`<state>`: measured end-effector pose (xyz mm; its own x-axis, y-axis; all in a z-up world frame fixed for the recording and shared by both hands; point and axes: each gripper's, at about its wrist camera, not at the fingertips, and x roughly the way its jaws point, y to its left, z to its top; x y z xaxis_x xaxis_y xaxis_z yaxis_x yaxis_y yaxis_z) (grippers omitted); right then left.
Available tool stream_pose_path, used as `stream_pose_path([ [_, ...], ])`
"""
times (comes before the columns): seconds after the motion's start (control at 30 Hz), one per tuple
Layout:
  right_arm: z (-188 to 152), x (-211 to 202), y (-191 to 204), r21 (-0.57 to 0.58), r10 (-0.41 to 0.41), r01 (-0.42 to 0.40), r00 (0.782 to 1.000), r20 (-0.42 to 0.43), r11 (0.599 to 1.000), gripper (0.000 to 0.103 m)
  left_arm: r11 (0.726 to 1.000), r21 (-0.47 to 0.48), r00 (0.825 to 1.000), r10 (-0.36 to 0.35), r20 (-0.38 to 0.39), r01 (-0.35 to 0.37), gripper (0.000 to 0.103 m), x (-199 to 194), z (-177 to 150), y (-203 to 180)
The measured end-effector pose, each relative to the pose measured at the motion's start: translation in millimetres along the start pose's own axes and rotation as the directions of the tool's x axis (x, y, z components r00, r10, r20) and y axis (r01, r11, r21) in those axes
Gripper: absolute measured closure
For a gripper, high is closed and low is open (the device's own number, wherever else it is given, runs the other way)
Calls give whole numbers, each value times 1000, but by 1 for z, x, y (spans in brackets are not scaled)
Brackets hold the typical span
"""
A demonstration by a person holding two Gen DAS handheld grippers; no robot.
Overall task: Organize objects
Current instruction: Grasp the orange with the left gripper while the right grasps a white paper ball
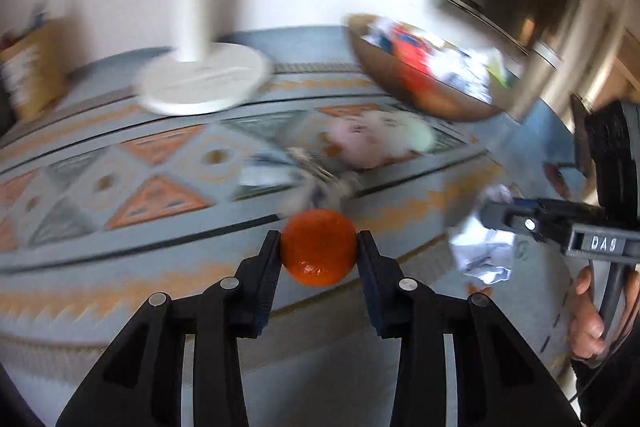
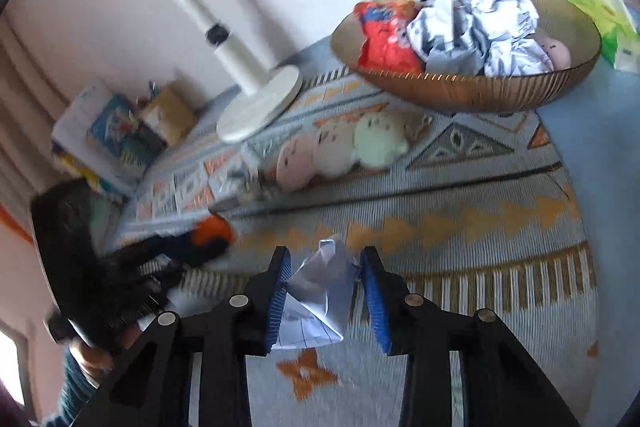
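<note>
Left gripper (image 1: pixel 318 247) clamped on orange (image 1: pixel 319 247); right gripper (image 2: pixel 325 287) pinching crumpled paper (image 2: pixel 320 297)

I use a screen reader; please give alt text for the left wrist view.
The left gripper clamps an orange fruit above a patterned rug. At right, the right gripper holds crumpled paper.

1. The bowl (image 2: pixel 466 87) stands on the rug (image 2: pixel 460 211), with crumpled papers (image 2: pixel 480 27) in it.
2. Three soft toys (image 2: pixel 340 151) lie in a row before the bowl.
3. The lamp base (image 2: pixel 260 107) stands left of them.
</note>
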<state>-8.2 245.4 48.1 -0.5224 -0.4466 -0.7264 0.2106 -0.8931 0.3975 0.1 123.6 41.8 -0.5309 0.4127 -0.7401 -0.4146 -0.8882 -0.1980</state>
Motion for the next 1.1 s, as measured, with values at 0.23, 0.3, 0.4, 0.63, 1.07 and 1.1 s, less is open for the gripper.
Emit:
stream_pose_path([
  [0.23, -12, -10, -20, 48, -3, 5, 1000, -29, 999, 35, 978, -209, 995, 6, 102, 16, 69, -23, -25, 61],
  [0.3, -21, -11, -21, 54, 15, -14, 999, -29, 998, 26, 978, -209, 989, 5, 146, 26, 69, -27, -26, 62],
  [0.4, -32, -6, -15, 41, -10, 11, 1000, -25, 999, 17, 981, -192, 991, 7, 133, 19, 69, -23, -25, 58],
  [0.63, -39, 8, 22, -95, -96, 92, 994, -48, 991, 9, 985, -171, 992, -6, 128, 28, 69, -24, -27, 55],
  [1.07, -32, 18, 26, -268, -227, 220, 974, 5, 938, 49, 982, -184, 992, -21, 124, 44, 68, -25, -28, 57],
  [1.1, -32, 14, 25, -260, -217, 215, 976, 25, 941, 49, 982, -184, 992, -21, 125, 44, 68, -25, -28, 57],
])
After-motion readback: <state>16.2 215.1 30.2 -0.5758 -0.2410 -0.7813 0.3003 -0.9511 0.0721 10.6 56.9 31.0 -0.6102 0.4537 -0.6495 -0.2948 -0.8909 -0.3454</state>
